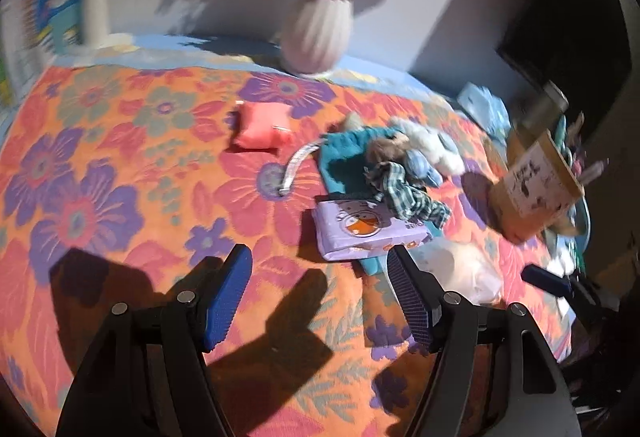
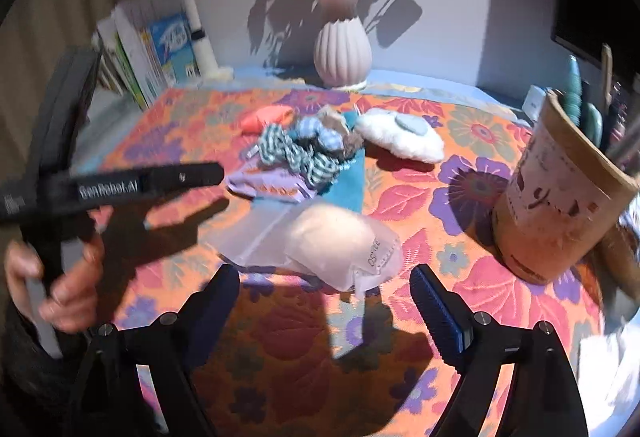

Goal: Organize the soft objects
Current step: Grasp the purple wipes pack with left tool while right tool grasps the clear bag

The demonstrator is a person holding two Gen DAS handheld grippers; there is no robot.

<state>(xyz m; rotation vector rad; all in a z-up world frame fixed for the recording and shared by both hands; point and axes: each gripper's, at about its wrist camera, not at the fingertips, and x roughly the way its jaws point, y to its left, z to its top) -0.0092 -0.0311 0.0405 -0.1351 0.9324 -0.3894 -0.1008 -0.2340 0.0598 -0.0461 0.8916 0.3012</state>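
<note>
Both tools wide, empty: right tool (image 2: 325,297) just short of the bagged pad (image 2: 340,245) mid tabletop (image 2: 500,297), left tool (image 1: 320,285) near the purple pack (image 1: 360,229). Approach step, prob. Next: close on the pad. Further back: soft pile (image 2: 304,149), white plush (image 2: 400,135), coral cushion (image 1: 260,129).

Hard sunlight, sharp dark shadows, motion blur, fisheye-warped dark edges.
</note>
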